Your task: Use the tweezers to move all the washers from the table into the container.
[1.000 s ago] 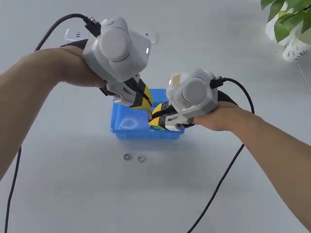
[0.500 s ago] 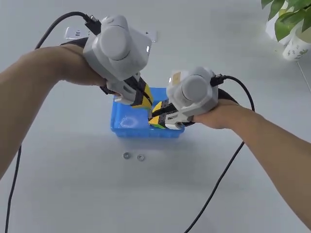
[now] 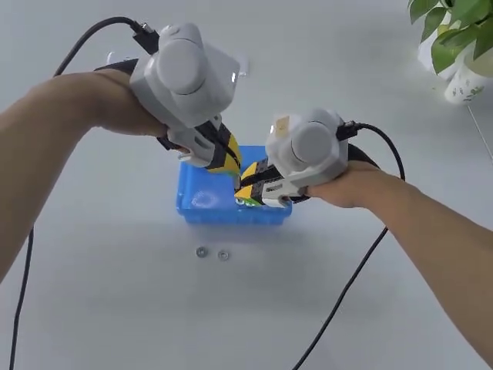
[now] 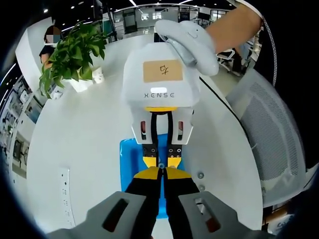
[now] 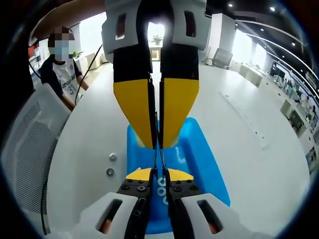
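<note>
White tabletop (image 3: pixel 100 308) still holds two washers (image 3: pixel 201 252) beside the blue container (image 3: pixel 231 214), several already inside; your left gripper (image 4: pixel 162 173) pinches the tweezers (image 5: pixel 156 157), your right gripper (image 5: pixel 159 175) narrow-jawed, its grip unclear.

White tabletop (image 3: pixel 92 308), matte, evenly lit. Potted plant (image 3: pixel 454 35), green leaves, white pot: far right of the right gripper (image 3: pixel 248 193). White power strip (image 4: pixel 65 199): left of the left gripper (image 4: pixel 160 172). Grey mesh chair (image 4: pixel 271 129): to its right. Open office beyond, ceiling spotlights (image 5: pixel 232 5).
</note>
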Motion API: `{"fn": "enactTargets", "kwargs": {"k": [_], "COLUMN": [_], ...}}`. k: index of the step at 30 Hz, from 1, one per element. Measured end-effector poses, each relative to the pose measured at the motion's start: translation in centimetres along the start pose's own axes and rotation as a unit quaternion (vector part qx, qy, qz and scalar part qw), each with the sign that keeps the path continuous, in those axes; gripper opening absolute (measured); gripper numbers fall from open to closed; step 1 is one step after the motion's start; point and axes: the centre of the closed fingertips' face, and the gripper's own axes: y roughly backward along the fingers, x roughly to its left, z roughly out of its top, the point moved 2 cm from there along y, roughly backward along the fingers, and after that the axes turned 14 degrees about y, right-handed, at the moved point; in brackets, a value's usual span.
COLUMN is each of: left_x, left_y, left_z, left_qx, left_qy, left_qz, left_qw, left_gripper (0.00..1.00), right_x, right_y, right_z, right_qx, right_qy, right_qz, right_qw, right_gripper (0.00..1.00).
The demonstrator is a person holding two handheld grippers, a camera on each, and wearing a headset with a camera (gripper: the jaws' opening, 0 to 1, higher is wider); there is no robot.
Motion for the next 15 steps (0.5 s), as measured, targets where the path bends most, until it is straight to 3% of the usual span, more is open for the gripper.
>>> {"fn": "enactTargets", "kwargs": {"k": [15], "left_x": [-1.3], "left_y": [2.4], "left_z": [1.6], "left_qx": [-0.006], "left_qy": [-0.009], "left_qz": [0.011], "left_qw": [0.9999], "left_gripper": [0.04], "right_x": [-0.2], "right_y": [2.0], "right_z": [2.0], "right_qx": [-0.014], "right_qy": [0.019], "right_qz": [-0.024], "right_qw": [0.9994], "right_gripper": [0.11]}}
